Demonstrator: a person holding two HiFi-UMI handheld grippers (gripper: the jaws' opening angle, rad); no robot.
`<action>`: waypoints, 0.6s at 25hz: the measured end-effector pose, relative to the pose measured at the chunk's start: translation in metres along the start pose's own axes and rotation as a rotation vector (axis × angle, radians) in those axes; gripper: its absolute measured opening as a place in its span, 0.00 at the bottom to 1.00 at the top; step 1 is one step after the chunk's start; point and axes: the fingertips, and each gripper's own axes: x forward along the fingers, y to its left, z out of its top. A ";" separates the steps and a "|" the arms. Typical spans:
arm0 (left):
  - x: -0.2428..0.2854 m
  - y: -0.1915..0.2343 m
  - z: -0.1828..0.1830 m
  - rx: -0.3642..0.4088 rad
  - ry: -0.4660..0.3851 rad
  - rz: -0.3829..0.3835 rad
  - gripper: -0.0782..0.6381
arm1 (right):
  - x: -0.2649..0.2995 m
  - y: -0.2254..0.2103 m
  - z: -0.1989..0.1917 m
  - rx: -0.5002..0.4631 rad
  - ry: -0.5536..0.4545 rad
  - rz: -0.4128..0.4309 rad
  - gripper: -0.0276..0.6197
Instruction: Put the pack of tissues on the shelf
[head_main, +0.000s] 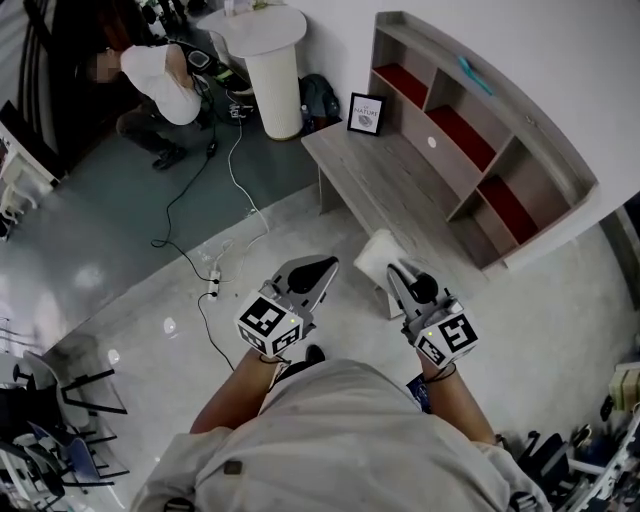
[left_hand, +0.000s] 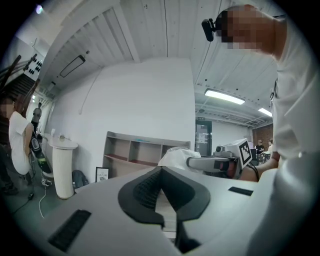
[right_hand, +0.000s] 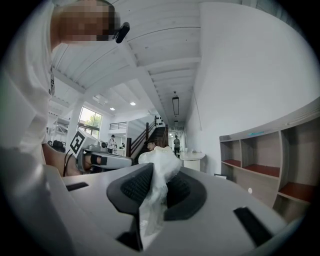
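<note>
Right claw (head_main: 393, 271) is clamped on the pack (head_main: 376, 254): its own view shows thin wrapper pinched between the pads, with the white bulk bulging out past the tips. Left claw (left_hand: 161, 171) is closed with nothing in it, level beside the right one. Pack hangs in the air at the front edge of the desk (head_main: 375, 180), near its closer end. Shelf (head_main: 545, 138) runs along the back of the desk, across the desk top from the pack, with three open bays with red floors. Step in hand, as I read it: carrying the pack in to the shelf. To do it well: the hold looks to be on film only, so the pack may swing or slip; firm pinch, smooth carry, no jerks. Cross high enough to clear the desk top, line the claw on one bay between the dividers and go in level. Set the pack on the red floor and open only once the bay bears its weight. Left claw is best off to the side, or ready under the pack if it sags. Pack points away from the person, toward the desk, gripped at its near end. Long axis seems to run roughly along the claw's line, but the soft, crumpled outline leaves that unsure.
</note>
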 end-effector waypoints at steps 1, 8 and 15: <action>-0.002 0.009 0.001 0.001 0.002 -0.005 0.13 | 0.010 0.001 0.000 0.003 -0.001 -0.005 0.15; -0.018 0.060 0.003 0.008 0.019 -0.029 0.13 | 0.063 0.014 -0.003 0.013 -0.008 -0.026 0.15; 0.000 0.082 0.001 0.002 0.031 -0.059 0.13 | 0.084 -0.001 -0.009 0.027 0.003 -0.046 0.15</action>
